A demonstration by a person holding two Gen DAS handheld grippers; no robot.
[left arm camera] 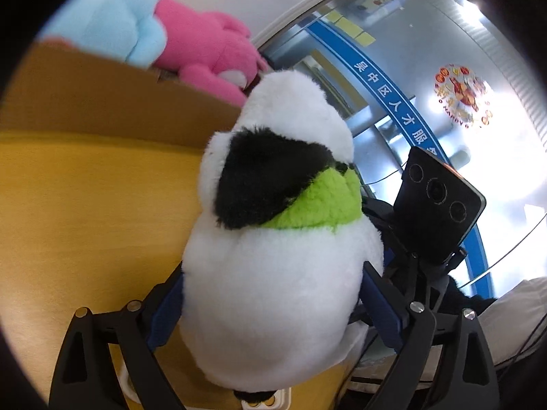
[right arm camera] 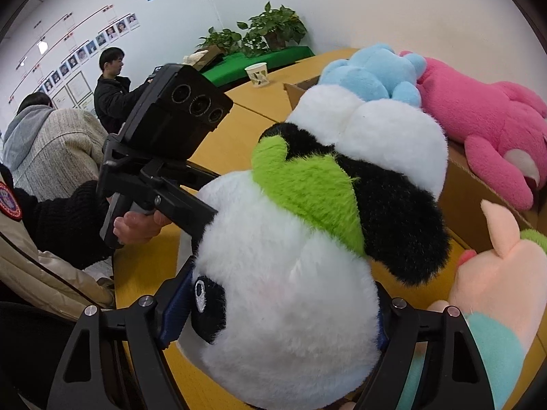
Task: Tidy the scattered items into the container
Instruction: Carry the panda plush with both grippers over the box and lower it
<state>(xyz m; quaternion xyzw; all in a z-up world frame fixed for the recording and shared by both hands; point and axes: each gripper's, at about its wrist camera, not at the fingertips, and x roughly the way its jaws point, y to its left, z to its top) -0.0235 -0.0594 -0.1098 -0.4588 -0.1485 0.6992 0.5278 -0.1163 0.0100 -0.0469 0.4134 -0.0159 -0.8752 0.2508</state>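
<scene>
A white and black plush panda (left arm camera: 273, 273) with a green patch is held by both grippers at once. My left gripper (left arm camera: 273, 311) is shut on its body. My right gripper (right arm camera: 273, 314) is shut on its head end (right arm camera: 287, 307). The cardboard box (left arm camera: 102, 95) stands just beyond the panda and holds a pink plush (left arm camera: 208, 54) and a light blue plush (left arm camera: 109, 20). In the right wrist view the box (right arm camera: 478, 188) is at the right with the pink plush (right arm camera: 495, 130) and blue plush (right arm camera: 372, 71) on top.
A pink and teal plush (right arm camera: 495, 294) lies on the yellow table (right arm camera: 232, 136) at the right, next to the box. A paper cup (right arm camera: 258, 73) and potted plants (right arm camera: 270, 30) stand at the far end. Two people (right arm camera: 51, 147) sit at the left. A glass wall (left arm camera: 444, 68) is at the right.
</scene>
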